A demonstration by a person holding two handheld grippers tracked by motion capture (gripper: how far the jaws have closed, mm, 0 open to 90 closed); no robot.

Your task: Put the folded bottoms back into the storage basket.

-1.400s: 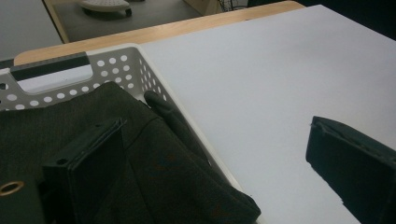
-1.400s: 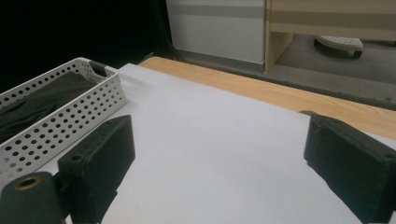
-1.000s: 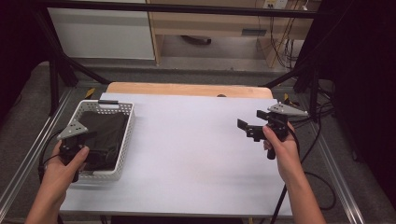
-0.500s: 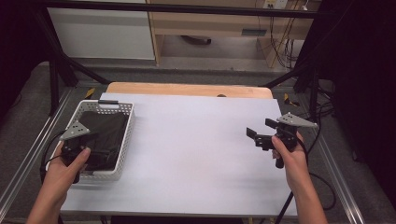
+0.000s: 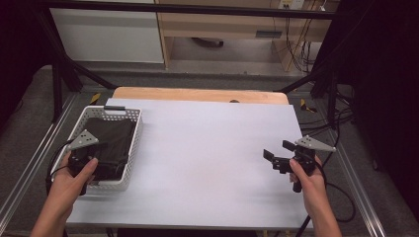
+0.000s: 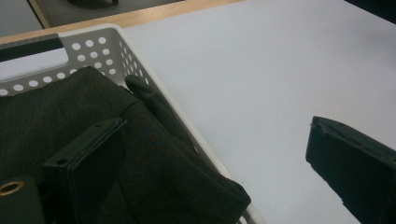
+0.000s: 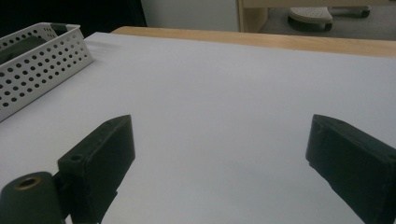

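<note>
Dark folded cloth lies in the white basket at the table's left, left gripper spread over its edge for pickup, requiring descent and closure; right gripper waits spread, empty.

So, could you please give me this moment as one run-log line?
left claw: open, over dark cloth in basket | right claw: open, above table, holding nothing

No legible text, label or number anywhere — nothing to read
</note>
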